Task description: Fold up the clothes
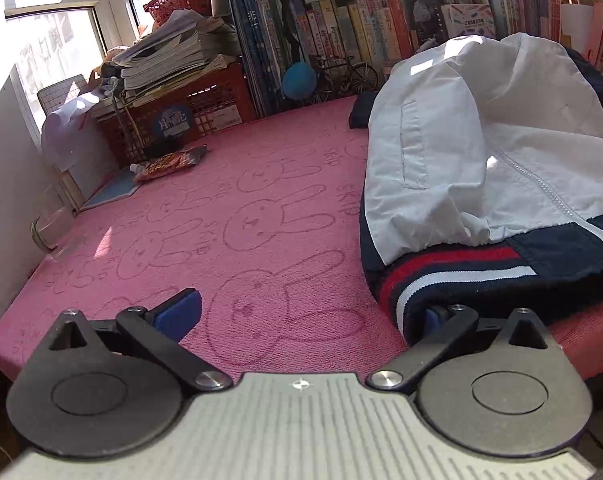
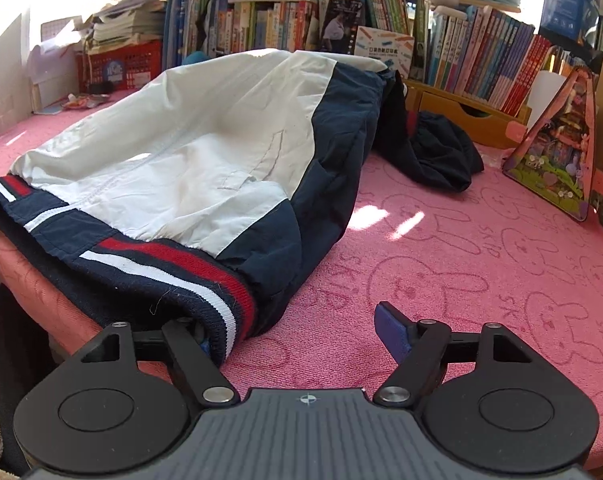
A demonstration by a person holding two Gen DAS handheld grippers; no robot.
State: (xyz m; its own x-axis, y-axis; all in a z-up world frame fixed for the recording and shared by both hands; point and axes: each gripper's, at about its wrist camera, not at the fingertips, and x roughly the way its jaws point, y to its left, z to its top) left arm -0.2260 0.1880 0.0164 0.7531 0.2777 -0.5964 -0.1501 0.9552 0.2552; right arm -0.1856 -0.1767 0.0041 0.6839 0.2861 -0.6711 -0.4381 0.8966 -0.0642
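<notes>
A white and navy jacket [image 1: 461, 152] with a red, white and navy ribbed hem lies on the pink rabbit-print cloth [image 1: 241, 208]. It also shows in the right wrist view [image 2: 189, 152]. My left gripper [image 1: 309, 312] is open at the jacket's near left hem corner. Its right finger is hidden under the hem; its left blue pad [image 1: 179, 312] is bare. My right gripper [image 2: 297, 332] is open at the near right hem corner. Its left finger is under the hem; its right pad [image 2: 393, 334] is bare.
Bookshelves [image 1: 341, 32] line the back. A red crate [image 1: 173, 116] with stacked papers stands at the back left, with a snack packet [image 1: 165, 164] in front. A dark garment [image 2: 437, 152] and a pink picture bag [image 2: 557, 148] lie at the right. The table's front edge is near.
</notes>
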